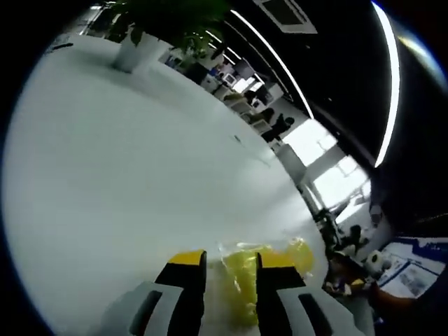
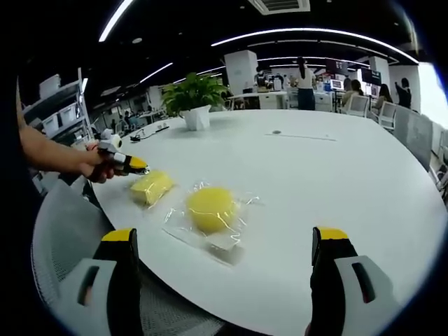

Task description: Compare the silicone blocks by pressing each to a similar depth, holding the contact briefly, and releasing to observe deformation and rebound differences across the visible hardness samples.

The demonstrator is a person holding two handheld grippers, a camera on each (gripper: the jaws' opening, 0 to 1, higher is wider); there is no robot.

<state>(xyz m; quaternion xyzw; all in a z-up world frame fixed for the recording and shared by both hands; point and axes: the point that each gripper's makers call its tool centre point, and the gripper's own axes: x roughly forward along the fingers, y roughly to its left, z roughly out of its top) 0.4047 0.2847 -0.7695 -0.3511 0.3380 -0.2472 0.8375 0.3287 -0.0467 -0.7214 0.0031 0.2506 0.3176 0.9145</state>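
A yellow rectangular block [image 2: 152, 187] in clear wrap lies on the white table [image 2: 315, 175]. To its right lies a yellow round block [image 2: 210, 208], also in clear wrap. A hand holds my left gripper [image 2: 133, 166] at the rectangular block's far left end. In the left gripper view its yellow-tipped jaws stand a narrow gap apart around my left gripper's midpoint [image 1: 231, 260]. The wrapped rectangular block [image 1: 241, 283] fills that gap, and I cannot tell whether the jaws grip it. The round block [image 1: 301, 252] lies beyond. My right gripper [image 2: 224, 234] hangs wide open, short of the round block and holding nothing.
A potted plant [image 2: 194, 98] in a white pot stands at the table's far side, and the plant [image 1: 140, 35] also appears in the left gripper view. Office desks, chairs [image 2: 420, 133] and people stand beyond the table. The table edge runs near the blocks, with a grey chair back [image 2: 63, 217] below it.
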